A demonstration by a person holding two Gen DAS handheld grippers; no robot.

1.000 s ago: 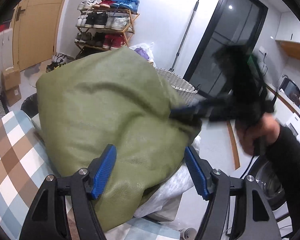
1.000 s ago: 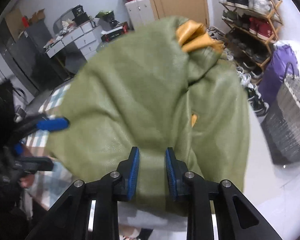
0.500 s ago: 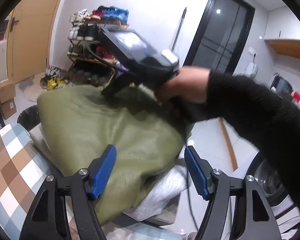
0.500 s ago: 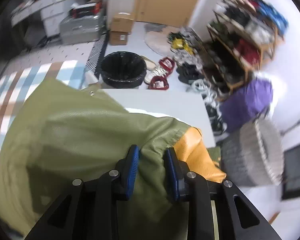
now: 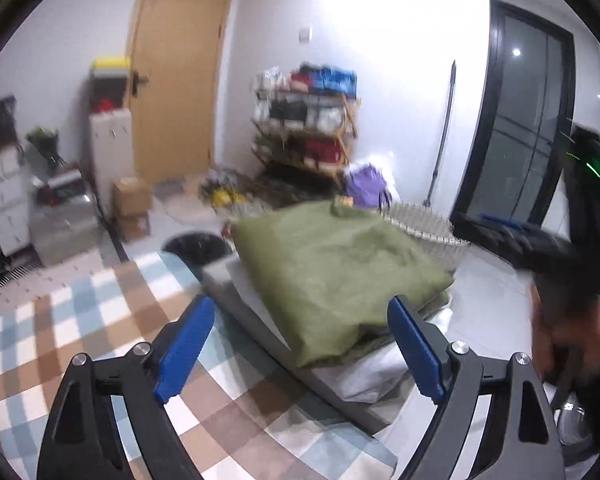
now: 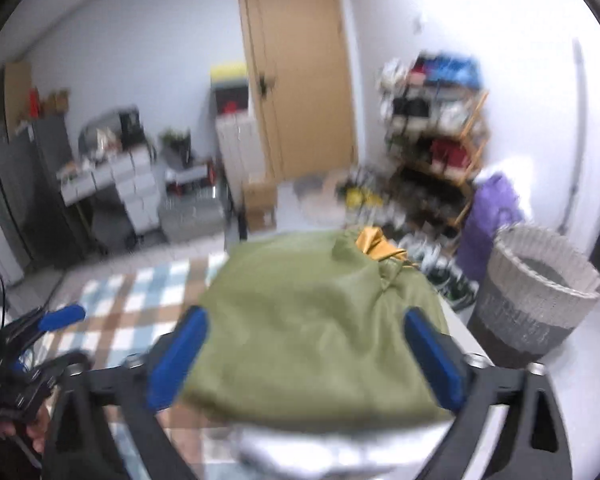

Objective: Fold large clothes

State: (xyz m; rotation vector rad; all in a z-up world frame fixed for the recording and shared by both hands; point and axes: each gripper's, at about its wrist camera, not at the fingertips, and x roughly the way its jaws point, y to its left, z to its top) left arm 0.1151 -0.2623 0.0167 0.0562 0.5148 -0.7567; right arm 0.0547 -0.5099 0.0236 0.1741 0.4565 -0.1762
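Note:
The olive green garment [image 5: 332, 268] lies folded in a flat bundle on a grey and white pile [image 5: 364, 376] at the edge of the checkered table [image 5: 80, 320]. Its yellow lining [image 6: 376, 244] pokes out at the far end. My left gripper [image 5: 300, 344] hovers back from the garment's near edge; its jaws are opening and the pads touch nothing. My right gripper [image 6: 304, 356] is raised over the garment [image 6: 312, 332], its jaws opening wide, pads clear of the cloth. In the left wrist view the right gripper [image 5: 512, 236] is a blur at the right, held by a hand [image 5: 568, 336].
A wicker basket [image 6: 540, 300] stands on the floor to the right of the table, with a purple bag [image 6: 496, 212] behind it. A black bin [image 5: 196, 246] sits past the table's far edge. A shoe rack [image 5: 308, 120], cardboard boxes [image 5: 132, 200] and a drawer unit [image 6: 136, 188] line the walls.
Both grippers have let go of the green garment and pulled back and up. The garment, lifted before, now lies folded on the pile. The right jaws went from shut on cloth to wide apart.

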